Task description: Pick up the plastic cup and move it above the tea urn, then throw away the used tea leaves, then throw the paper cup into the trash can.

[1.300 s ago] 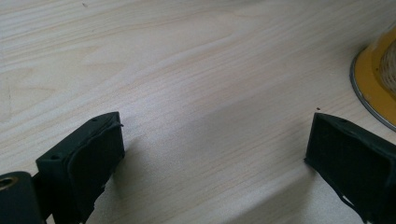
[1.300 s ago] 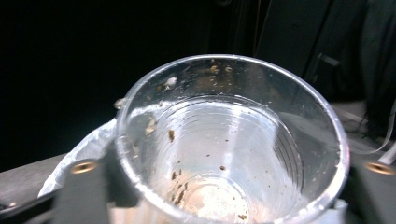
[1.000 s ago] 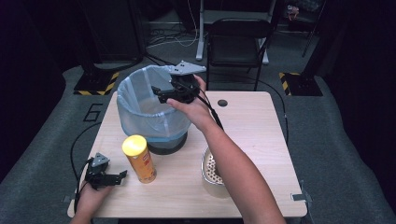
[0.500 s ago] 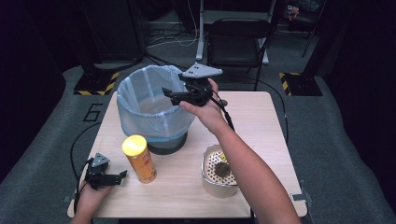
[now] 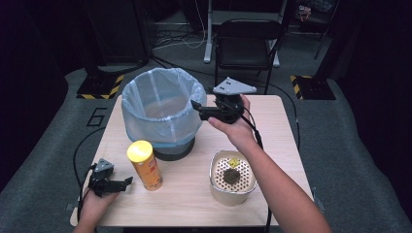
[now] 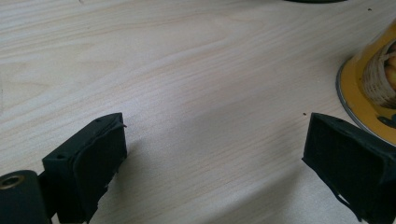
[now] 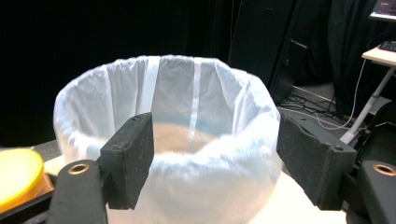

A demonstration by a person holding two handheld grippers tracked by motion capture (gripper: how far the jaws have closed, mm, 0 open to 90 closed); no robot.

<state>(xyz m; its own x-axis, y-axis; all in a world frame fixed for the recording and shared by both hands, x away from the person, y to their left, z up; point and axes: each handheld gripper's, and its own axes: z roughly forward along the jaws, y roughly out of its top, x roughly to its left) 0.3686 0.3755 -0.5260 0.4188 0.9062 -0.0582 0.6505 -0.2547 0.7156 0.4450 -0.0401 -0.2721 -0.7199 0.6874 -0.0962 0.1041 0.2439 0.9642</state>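
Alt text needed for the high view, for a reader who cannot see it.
A person's right gripper, jaws empty, hangs beside a bin lined with a pale bag on a wooden table. The left gripper rests near a yellow-lidded chip can; a perforated metal container sits front right.

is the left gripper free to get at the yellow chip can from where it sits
Probably yes. The left gripper rests on the table with open, empty jaws pointing at the chip can, which stands upright just beside it. Only bare wood lies between them in the left gripper view.
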